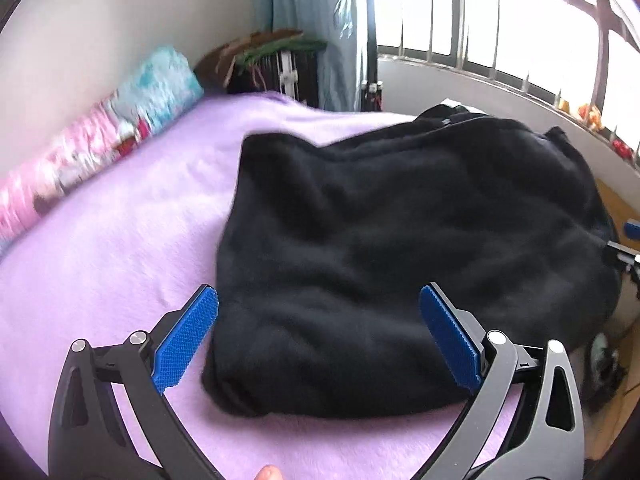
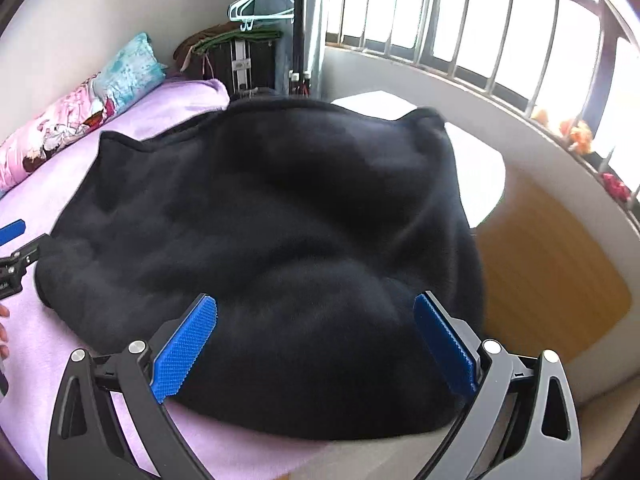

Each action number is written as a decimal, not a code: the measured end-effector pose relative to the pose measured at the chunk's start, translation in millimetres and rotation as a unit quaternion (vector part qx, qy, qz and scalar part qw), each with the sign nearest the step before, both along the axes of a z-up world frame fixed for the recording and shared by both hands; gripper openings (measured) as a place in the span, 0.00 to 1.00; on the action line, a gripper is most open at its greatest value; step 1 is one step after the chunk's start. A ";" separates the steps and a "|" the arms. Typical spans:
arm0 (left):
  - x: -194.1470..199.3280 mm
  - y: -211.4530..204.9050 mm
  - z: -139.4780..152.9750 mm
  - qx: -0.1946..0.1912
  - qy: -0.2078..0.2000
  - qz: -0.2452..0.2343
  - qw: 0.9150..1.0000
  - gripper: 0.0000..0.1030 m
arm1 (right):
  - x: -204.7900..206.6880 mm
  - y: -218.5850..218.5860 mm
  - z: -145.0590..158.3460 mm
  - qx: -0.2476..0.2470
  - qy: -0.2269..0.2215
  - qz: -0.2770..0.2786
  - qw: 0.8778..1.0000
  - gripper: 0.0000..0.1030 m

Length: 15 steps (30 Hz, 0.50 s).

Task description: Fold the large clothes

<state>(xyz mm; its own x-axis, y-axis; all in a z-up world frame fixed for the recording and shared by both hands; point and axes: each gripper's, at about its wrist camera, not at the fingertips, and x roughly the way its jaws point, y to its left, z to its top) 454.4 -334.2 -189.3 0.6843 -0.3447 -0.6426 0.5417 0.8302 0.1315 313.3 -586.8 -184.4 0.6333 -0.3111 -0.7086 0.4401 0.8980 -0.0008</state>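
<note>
A large black fleece garment lies folded in a thick bundle on the lilac bed sheet, near the bed's right edge. It also fills the middle of the right wrist view. My left gripper is open and empty, its blue pads spread just above the garment's near left corner. My right gripper is open and empty, hovering over the garment's near edge. The left gripper's fingers show at the left edge of the right wrist view. The right gripper's fingers show at the right edge of the left wrist view.
A long pink and blue pillow lies along the wall on the left. A dark rack with clothes and a hanger stand beyond the bed. Barred windows curve round the right, above a wooden floor.
</note>
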 end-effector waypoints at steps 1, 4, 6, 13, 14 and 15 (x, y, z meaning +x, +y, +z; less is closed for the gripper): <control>-9.2 -0.4 6.2 0.004 -0.012 0.001 1.000 0.94 | -8.6 4.9 7.0 -0.005 -0.003 0.000 1.000 0.94; -39.7 2.3 26.1 -0.002 -0.028 0.009 1.000 0.94 | -31.7 17.3 29.6 -0.021 -0.017 -0.003 1.000 0.94; -57.5 7.1 39.3 -0.020 -0.020 0.018 0.999 0.94 | -45.4 27.3 43.4 -0.017 -0.029 0.001 0.999 0.94; -115.1 19.5 73.7 -0.064 0.018 0.024 0.998 0.94 | -103.5 66.4 83.4 -0.021 -0.049 0.012 0.999 0.94; -126.6 22.1 78.8 -0.064 0.017 0.029 0.997 0.94 | -110.4 71.6 85.7 -0.024 -0.051 0.013 0.998 0.94; -136.6 24.5 82.9 -0.066 0.020 0.029 0.997 0.94 | -121.9 79.7 89.9 -0.027 -0.054 0.015 0.998 0.94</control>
<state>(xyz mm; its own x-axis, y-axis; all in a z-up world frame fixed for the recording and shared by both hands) 317.9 -309.7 -106.5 0.6797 -0.3890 -0.6218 0.4947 0.8690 -0.0028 191.4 -507.1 -94.5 0.7148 -0.3271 -0.6182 0.4139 0.9103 -0.0031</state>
